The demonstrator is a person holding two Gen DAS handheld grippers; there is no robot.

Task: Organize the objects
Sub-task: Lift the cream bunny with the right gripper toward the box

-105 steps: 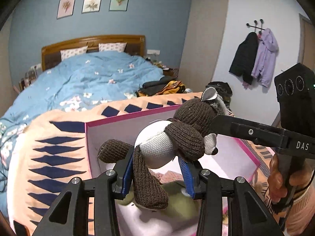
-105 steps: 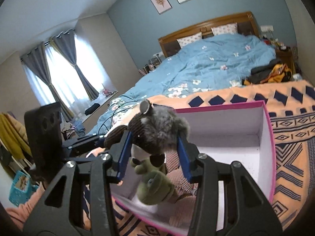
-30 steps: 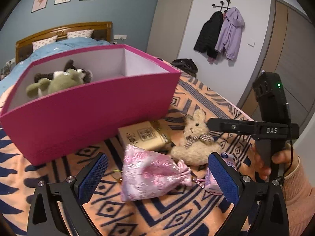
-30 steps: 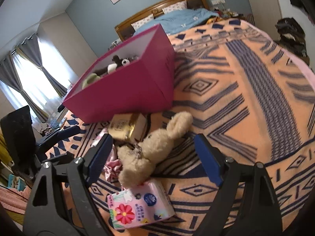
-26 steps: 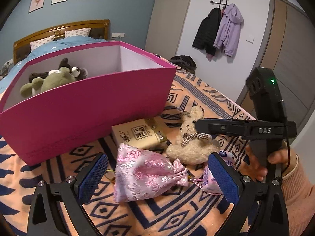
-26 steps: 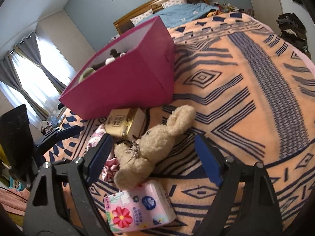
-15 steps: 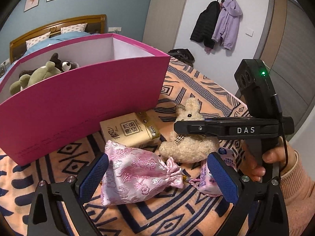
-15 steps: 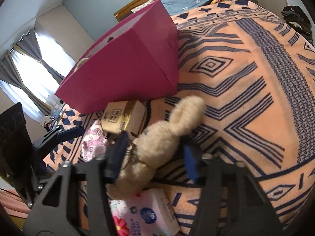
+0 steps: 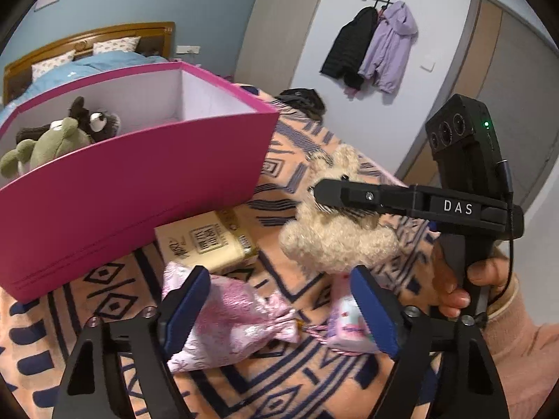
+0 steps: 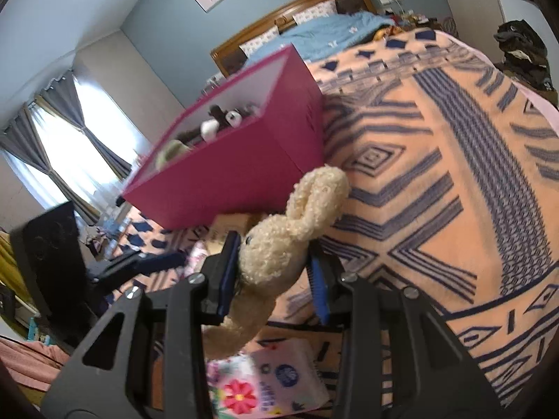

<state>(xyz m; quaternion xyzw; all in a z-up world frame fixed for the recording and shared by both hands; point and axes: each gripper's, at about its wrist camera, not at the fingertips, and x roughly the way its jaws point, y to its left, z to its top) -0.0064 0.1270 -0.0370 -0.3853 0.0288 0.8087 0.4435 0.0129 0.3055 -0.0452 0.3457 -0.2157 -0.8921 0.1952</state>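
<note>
My right gripper [image 10: 276,272] is shut on a cream plush rabbit [image 10: 279,244] and holds it lifted off the blanket; it also shows in the left wrist view [image 9: 335,234], where the right gripper [image 9: 325,195] clamps it. My left gripper [image 9: 279,310] is open and empty above a pink satin pouch [image 9: 227,317]. The pink box [image 9: 139,181] stands behind, holding a green plush [image 9: 52,143] and a brown knitted toy [image 9: 97,122].
A cream carton [image 9: 206,241] lies by the box's front wall. A floral tissue pack [image 10: 265,380] lies under my right gripper and shows in the left wrist view [image 9: 346,321]. An orange patterned blanket [image 10: 436,181] covers the surface. Coats [image 9: 370,49] hang on the wall.
My right gripper has closed on the rabbit and lifted it off the blanket. My left gripper has come lower over the pink pouch and narrowed a little while staying open.
</note>
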